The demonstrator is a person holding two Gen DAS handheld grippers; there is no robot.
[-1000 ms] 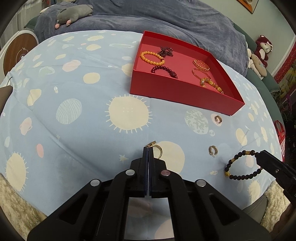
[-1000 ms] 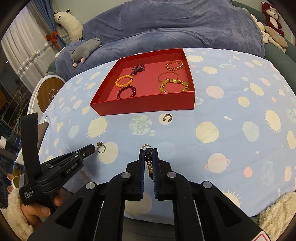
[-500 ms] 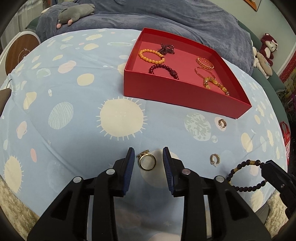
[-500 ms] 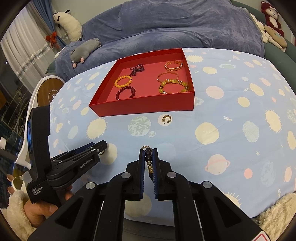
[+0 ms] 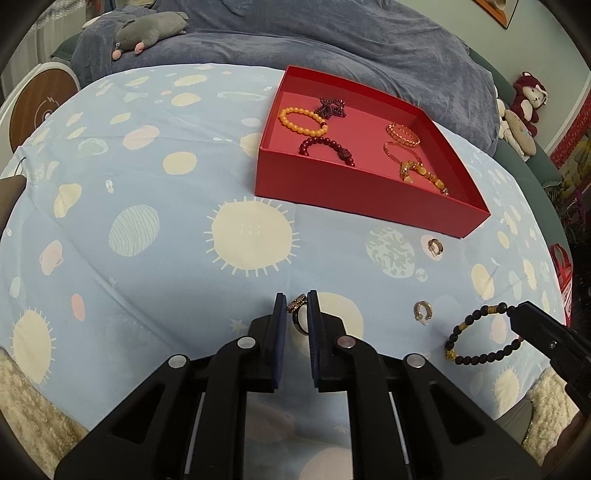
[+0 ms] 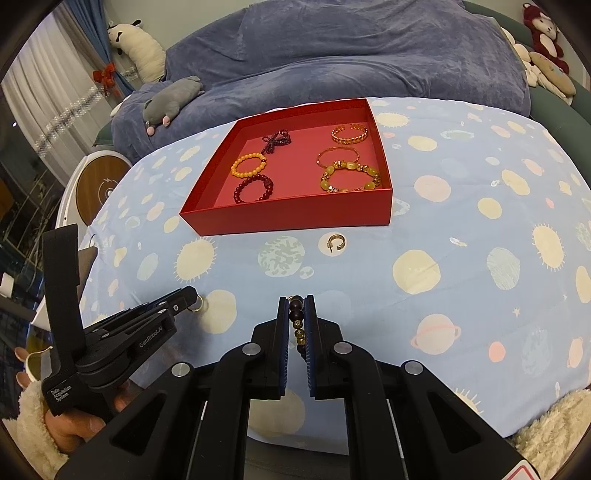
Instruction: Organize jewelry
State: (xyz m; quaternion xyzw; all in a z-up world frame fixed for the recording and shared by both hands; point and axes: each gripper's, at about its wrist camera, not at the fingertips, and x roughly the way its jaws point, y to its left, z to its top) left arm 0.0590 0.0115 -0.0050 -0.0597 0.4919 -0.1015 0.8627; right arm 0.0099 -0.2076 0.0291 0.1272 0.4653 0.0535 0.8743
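Observation:
A gold ring stands tilted on edge between the blue pads of my left gripper, whose jaws are closing and touch it on both sides. In the right wrist view the same ring shows at that gripper's tip. My right gripper is shut on a dark bead bracelet with gold beads. In the left wrist view the bracelet hangs onto the cloth from the right gripper. A red box with several bracelets sits farther back.
Two small hoop earrings lie on the planet-print blue cloth between me and the red box. A blue blanket with a grey plush toy lies behind. A hand in a fleecy sleeve holds the left gripper.
The left gripper opened, moved forward around the gold ring, and has closed in on it; the ring now stands tilted up. The right gripper kept still with the bracelet.

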